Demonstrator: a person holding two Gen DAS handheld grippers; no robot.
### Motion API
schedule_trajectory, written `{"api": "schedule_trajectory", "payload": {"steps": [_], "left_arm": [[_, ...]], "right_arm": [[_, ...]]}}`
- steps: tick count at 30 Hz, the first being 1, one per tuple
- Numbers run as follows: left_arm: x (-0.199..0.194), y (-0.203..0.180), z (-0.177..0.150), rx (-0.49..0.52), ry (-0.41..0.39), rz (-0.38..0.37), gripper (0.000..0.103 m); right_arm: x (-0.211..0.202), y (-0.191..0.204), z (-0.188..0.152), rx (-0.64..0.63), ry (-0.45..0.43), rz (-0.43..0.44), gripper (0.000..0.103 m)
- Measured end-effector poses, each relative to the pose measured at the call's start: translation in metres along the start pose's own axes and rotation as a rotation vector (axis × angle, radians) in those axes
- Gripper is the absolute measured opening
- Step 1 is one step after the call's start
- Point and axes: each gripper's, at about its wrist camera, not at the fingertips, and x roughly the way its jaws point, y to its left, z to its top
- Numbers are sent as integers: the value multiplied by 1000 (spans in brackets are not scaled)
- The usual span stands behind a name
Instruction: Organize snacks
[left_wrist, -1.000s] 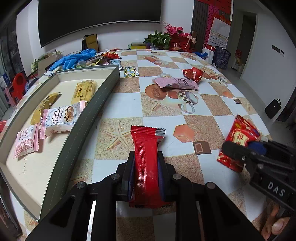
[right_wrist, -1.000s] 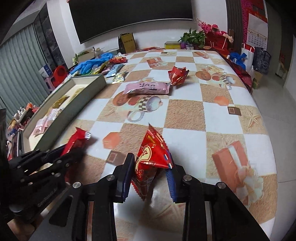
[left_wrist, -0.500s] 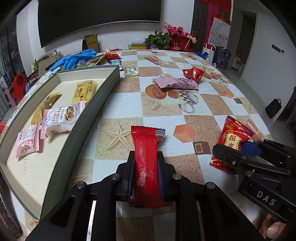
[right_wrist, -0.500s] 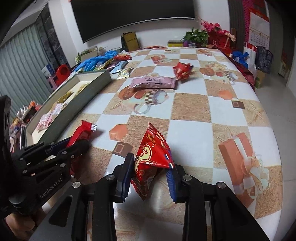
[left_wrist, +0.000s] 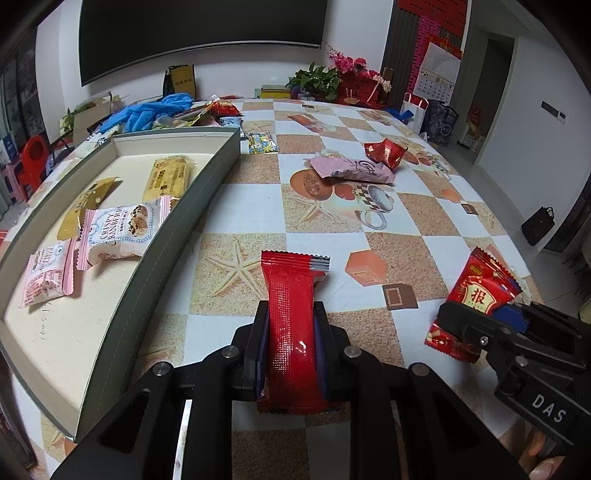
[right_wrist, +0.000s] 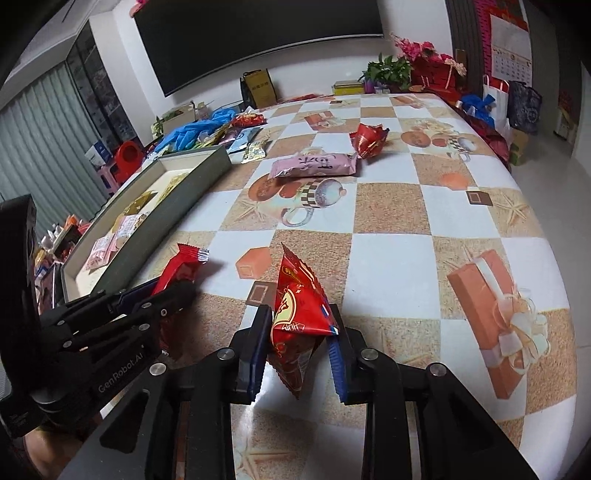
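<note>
Left gripper (left_wrist: 291, 325): both black fingers pointing forward and level, closed flat against the two long sides of the red bar packet (left_wrist: 291, 325), which stands out ahead past the fingertips.

Right gripper (right_wrist: 301, 338): fingers also forward, pinching the red triangular packet (right_wrist: 299, 317) from either side; the blue pads (right_wrist: 335, 363) show on the inner faces, and the right pad meets only the packet's corner.

Relative to the red bar packet, the right gripper sits to the right, about level with it. A fingertip of the right hand (left_wrist: 546, 469) is visible under its body.
</note>
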Motion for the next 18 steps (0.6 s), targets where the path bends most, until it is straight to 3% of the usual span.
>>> {"api": "schedule_trajectory", "payload": {"steps": [18], "left_arm": [[-6,-4,-7,24,20,26,23]], "right_arm": [[-10,18,0,-29,-2,-13,29]]}}
